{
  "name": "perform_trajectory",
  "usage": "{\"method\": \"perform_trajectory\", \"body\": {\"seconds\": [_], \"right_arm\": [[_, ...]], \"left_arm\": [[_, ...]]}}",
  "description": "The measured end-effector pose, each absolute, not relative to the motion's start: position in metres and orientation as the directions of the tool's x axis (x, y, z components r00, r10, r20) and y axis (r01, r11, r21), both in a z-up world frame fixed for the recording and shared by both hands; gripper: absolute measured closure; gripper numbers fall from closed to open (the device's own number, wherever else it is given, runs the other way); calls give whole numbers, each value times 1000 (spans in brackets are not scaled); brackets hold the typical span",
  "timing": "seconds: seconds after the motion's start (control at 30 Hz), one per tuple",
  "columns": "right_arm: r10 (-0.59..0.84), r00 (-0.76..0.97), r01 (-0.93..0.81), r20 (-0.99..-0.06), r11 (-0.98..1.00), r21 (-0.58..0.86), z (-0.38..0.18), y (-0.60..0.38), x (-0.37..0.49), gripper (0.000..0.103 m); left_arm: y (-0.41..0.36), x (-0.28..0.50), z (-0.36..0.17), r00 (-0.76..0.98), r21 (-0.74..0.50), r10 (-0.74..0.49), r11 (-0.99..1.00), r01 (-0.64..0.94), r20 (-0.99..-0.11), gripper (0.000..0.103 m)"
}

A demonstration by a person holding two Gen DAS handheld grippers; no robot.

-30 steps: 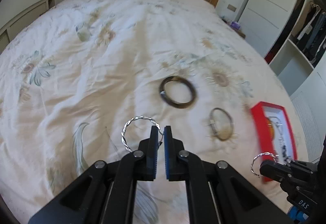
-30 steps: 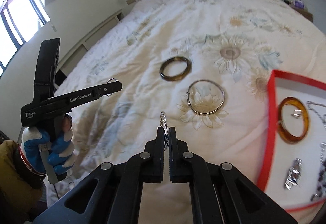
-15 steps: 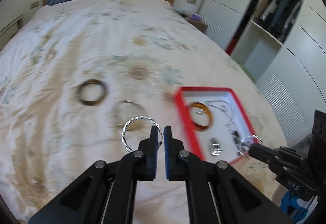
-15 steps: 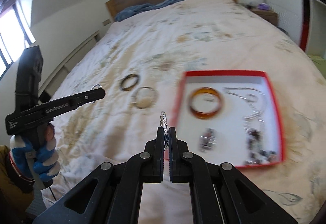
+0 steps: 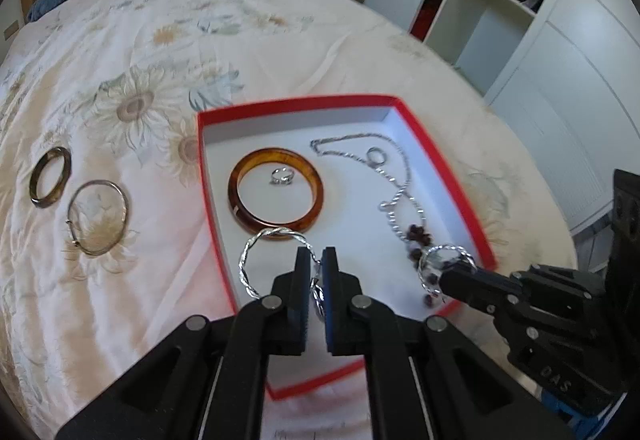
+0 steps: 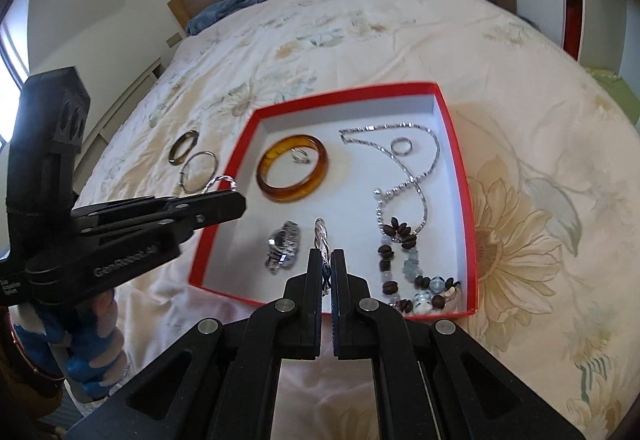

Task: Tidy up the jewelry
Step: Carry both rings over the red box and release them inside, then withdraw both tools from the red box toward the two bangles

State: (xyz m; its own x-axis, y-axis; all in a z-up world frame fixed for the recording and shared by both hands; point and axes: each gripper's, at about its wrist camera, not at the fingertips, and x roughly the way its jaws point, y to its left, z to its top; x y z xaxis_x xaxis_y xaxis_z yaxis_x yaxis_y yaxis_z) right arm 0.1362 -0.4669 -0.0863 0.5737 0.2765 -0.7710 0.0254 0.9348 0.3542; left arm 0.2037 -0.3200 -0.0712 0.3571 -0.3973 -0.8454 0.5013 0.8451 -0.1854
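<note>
Left claw (image 6: 236, 202) reads "GenRobot.AI"; pinches twisted silver hoop (image 5: 262, 260).

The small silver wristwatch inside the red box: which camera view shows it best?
The right wrist view. There the small silver wristwatch lies in plain sight on the white floor of the red box, left of the right claw. In the left wrist view I cannot find it; the left claw probably covers that spot.

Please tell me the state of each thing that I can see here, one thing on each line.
left gripper: shut on a twisted silver hoop, over the box
right gripper: shut on second twisted silver hoop, over the box
red box: open, no lid
amber bangle: flat in box
dark bangle: on bedspread, outside box
thin silver bangle: on bedspread, outside box
</note>
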Motion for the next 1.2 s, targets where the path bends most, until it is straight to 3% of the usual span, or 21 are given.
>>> {"method": "perform_trajectory", "body": {"seconds": [0.33, 0.6, 0.67, 0.83, 1.2], "right_arm": [[291, 537, 39, -792, 929, 368, -114, -478, 157, 99], [264, 523, 65, -810, 936, 347, -119, -483, 150, 95], [255, 526, 72, -811, 937, 341, -115, -484, 147, 86], [218, 538, 84, -814, 947, 310, -100, -485, 135, 76], [146, 642, 98, -752, 958, 270, -22, -476, 79, 74]], "left_arm": [[-327, 224, -107, 305, -183, -345, 872, 454, -888, 98], [-325, 223, -105, 285, -205, -358, 868, 452, -889, 96], [-323, 223, -102, 280, -210, -361, 868, 451, -889, 96], [-319, 214, -84, 286, -221, -379, 859, 461, -880, 96], [-275, 167, 11, 457, -190, -423, 861, 472, -783, 96]]}}
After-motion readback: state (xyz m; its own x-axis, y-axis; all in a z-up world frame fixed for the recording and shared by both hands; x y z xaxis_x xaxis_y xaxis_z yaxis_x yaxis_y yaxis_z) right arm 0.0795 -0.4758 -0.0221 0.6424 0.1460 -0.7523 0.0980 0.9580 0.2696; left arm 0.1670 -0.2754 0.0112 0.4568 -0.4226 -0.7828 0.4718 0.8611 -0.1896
